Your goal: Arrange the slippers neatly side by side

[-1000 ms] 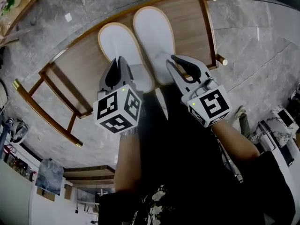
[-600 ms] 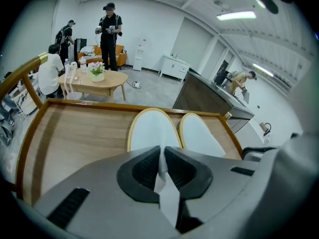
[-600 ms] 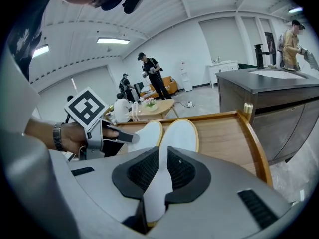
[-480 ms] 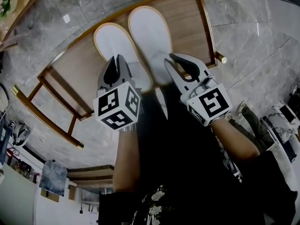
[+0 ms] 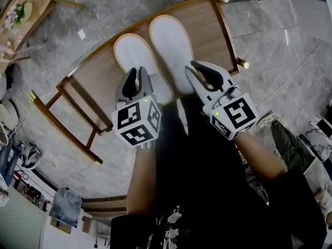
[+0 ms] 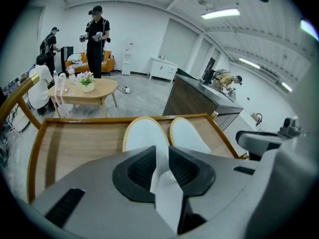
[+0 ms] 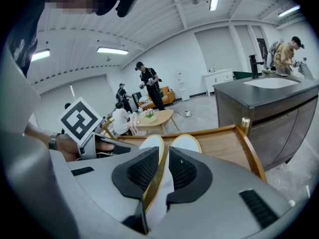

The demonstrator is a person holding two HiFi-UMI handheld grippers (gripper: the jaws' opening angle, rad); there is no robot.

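Since the earlier frames, the left gripper (image 5: 136, 72) has been opening its jaws. They now stand apart, with the heel of the left slipper (image 5: 132, 51) between them. Both slippers keep their place on the table (image 5: 93, 74). The right gripper (image 5: 199, 70) has its jaws closed on the heel edge of the right slipper (image 5: 171, 38). The white, tan-edged slippers lie close side by side, toes toward the table's far rim. The table is wood with a raised rim. Around the table lies a grey stone floor (image 5: 290, 40). Beyond the table's far side are a round coffee table (image 6: 94, 89), an orange sofa (image 6: 82, 61), a dark counter (image 6: 197, 96) and several people (image 6: 97, 34).
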